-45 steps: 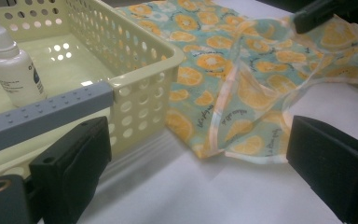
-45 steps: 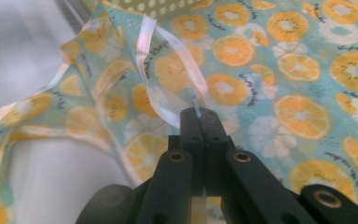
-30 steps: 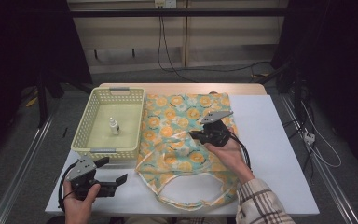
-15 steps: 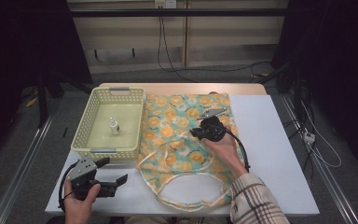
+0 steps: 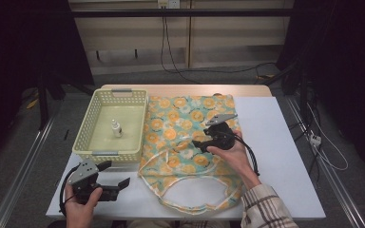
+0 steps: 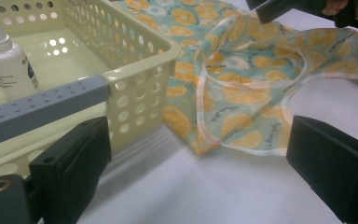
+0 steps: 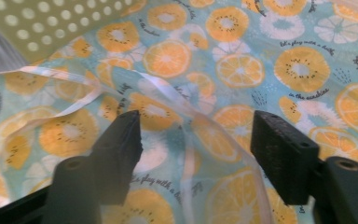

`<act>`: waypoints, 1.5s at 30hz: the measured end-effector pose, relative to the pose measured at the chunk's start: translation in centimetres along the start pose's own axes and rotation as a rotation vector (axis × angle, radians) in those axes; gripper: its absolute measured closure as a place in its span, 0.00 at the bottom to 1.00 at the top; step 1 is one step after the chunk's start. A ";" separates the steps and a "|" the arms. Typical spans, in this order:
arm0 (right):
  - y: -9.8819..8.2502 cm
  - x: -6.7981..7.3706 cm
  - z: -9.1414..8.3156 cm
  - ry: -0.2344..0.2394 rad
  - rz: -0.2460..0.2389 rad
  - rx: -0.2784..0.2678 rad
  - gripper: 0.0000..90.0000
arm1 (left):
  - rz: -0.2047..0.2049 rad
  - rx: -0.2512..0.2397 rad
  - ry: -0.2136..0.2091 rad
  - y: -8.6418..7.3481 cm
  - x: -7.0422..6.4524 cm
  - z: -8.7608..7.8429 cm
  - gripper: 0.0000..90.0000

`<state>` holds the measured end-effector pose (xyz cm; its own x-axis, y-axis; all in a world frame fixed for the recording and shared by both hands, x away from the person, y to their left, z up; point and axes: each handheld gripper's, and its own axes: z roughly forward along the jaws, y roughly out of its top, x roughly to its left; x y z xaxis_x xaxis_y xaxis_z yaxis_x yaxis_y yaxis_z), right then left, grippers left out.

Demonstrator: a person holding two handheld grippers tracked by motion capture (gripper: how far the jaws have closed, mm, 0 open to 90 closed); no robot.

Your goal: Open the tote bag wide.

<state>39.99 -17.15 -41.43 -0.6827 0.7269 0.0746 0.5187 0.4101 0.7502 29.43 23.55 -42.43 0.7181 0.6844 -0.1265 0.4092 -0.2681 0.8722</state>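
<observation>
left gripper (image 5: 113, 183) sits at the table's (image 5: 285, 142) near left corner, jaws wide, holding nothing. its own view adds detail: basket (image 6: 135, 51) wall and grey handle (image 6: 42, 109) just ahead, white dropper bottle (image 6: 4, 60) upright inside. high view puts the basket (image 5: 95, 142) along the left edge, bottle (image 5: 116, 128) mid-floor. orange-print bag (image 5: 190, 128) lies mid-table, touching the basket, white handles (image 5: 190, 206) looping to the near edge. right gripper (image 5: 200, 142) is over the bag's middle; its view shows jaws wide astride a handle strap (image 7: 177, 100), not closed on it.
</observation>
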 end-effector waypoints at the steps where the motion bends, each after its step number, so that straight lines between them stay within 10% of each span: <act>1: 0.1 0.2 -0.3 0.015 -0.002 -0.008 0.36 | -0.002 -0.002 -0.002 0.0 0.0 0.0 0.07; 6: -0.1 1.9 -1.0 0.029 -0.015 0.043 0.20 | 0.001 -0.002 -0.002 0.0 0.0 0.0 0.07; 11: -1.4 3.0 -1.6 0.107 -0.006 0.076 0.28 | 0.001 0.002 -0.002 0.0 0.0 0.0 0.07; 20: -3.6 4.6 -1.4 0.116 -0.087 0.114 0.35 | 0.006 0.004 -0.007 0.0 0.0 0.0 0.07; 45: -4.9 6.0 0.4 0.168 -0.178 0.225 0.84 | 0.006 0.006 -0.019 0.0 -0.1 0.0 0.07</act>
<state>33.61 -14.57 -44.95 -0.8386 0.5394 0.0763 0.4710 0.6476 0.5990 29.36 23.54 -42.42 0.7310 0.6698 -0.1304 0.4084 -0.2765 0.8699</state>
